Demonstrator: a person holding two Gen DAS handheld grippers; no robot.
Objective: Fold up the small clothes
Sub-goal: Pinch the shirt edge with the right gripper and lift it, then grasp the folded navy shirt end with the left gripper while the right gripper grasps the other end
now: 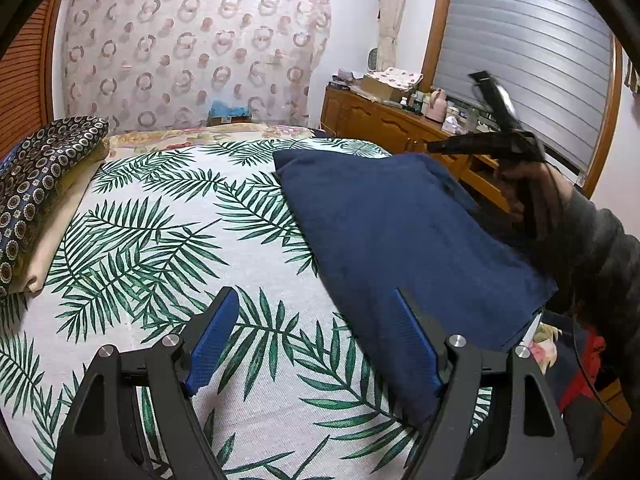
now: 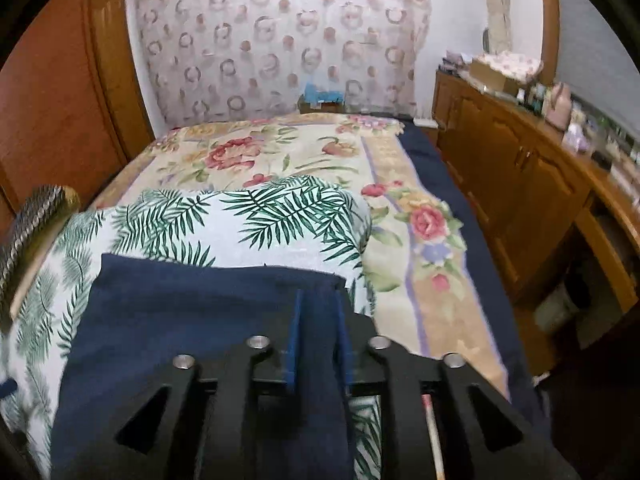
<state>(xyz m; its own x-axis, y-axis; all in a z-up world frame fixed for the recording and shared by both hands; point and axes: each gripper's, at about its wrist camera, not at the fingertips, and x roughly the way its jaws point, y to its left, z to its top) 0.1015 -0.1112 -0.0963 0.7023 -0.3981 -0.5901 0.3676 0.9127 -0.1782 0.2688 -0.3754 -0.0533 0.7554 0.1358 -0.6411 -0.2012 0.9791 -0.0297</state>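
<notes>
A navy blue cloth (image 1: 400, 232) lies folded flat on the leaf-print bedspread (image 1: 180, 240), toward the bed's right side. My left gripper (image 1: 316, 296) hovers open over the bedspread just left of the cloth's near edge, and its right finger overlaps that edge. A hand (image 1: 536, 192) holds my right gripper (image 1: 436, 146) above the cloth's far right edge. In the right wrist view the right gripper (image 2: 319, 296) stands over the cloth (image 2: 192, 320) near its far right corner. Its blue pads are a narrow gap apart, cloth shows in the gap, and the pads are not pressing on it.
A dark patterned pillow (image 1: 40, 172) on a beige one lies at the bed's left edge. A floral sheet (image 2: 420, 220) covers the far and right parts of the bed. A wooden cabinet (image 2: 520, 200) with bottles and boxes runs along the right wall. Red and dark clothes (image 1: 580, 360) are heaped at the lower right.
</notes>
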